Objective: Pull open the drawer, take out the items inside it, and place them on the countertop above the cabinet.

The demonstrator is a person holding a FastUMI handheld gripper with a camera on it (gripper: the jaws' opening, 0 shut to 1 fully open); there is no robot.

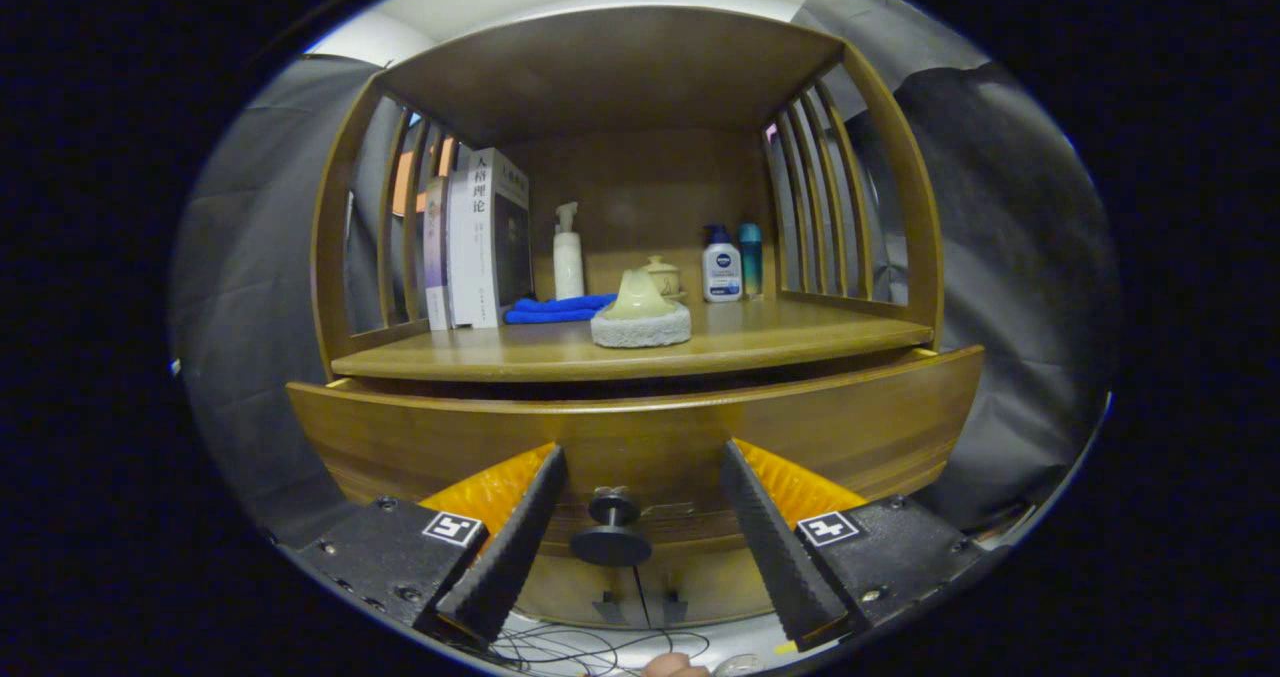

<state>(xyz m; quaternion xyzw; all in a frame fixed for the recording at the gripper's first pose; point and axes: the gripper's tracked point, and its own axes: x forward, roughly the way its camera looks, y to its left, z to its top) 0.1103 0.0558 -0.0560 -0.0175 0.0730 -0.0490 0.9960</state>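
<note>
the gripper [635, 502] has its fingers spread wide, holding nothing, and the dark round drawer knob [611, 529] sits in the gap between them, touching neither finger. the knob belongs to the wooden drawer front [400, 437], which stands slightly out from the cabinet, a dark slit showing along its top edge (what lies inside cannot be seen). above it, on the countertop [800, 342] beyond the fingers, from left to right: upright books [480, 242] against the slatted side, a white pump bottle [568, 254], a folded blue cloth [555, 309] lying before it, a pale lidded object on a grey sponge [641, 323], a small ceramic jar [662, 275] behind that, a white lotion bottle [721, 267], and a teal bottle [750, 257].
</note>
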